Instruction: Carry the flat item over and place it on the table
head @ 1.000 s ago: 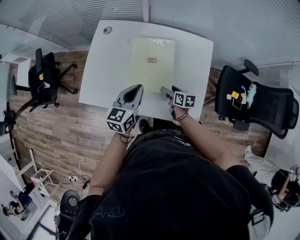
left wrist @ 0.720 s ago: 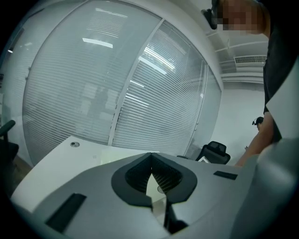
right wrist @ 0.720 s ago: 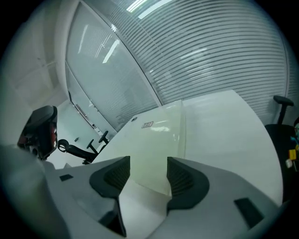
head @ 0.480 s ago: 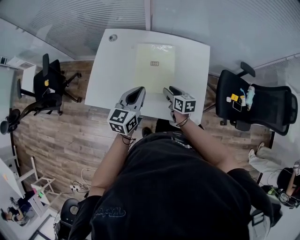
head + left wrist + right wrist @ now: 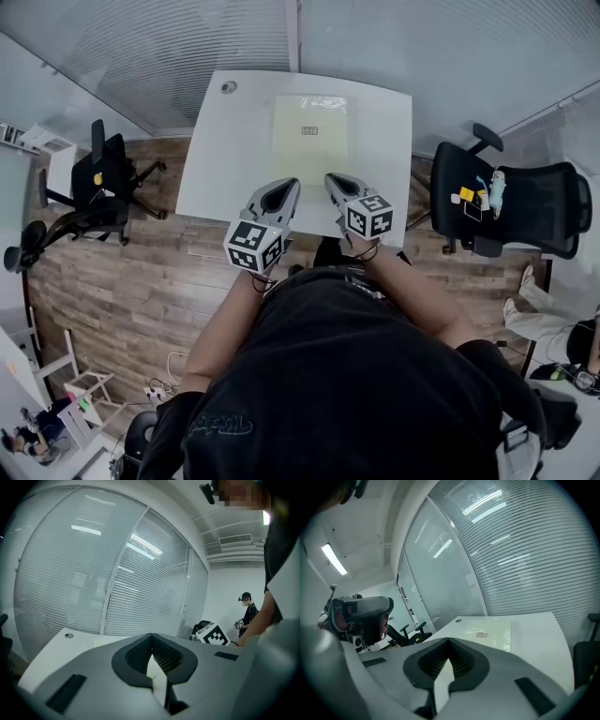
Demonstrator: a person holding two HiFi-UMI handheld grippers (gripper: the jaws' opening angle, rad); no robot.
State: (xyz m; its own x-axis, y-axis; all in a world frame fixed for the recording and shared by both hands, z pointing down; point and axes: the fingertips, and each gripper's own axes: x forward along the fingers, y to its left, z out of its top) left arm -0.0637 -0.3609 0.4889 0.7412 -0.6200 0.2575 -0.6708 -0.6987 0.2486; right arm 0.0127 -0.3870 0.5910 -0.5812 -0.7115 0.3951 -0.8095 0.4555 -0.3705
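While the pale yellow flat sheet (image 5: 310,127) is lying squarely on the white table (image 5: 220,164), toward its far middle and well apart from both tools, the left gripper (image 5: 284,185) and right gripper (image 5: 334,178) are hovering side by side over the near edge. The left one's jaws are pressing together on nothing. The right one's jaws have just been closing and are now meeting tip to tip, also empty. Placement is looking finished, so the danger is lying in the retreat. A low forward sweep could be catching the sheet's near edge and sliding so light a thing. A careless sideways step could be bumping the black office chair (image 5: 511,211) standing just beside the table.
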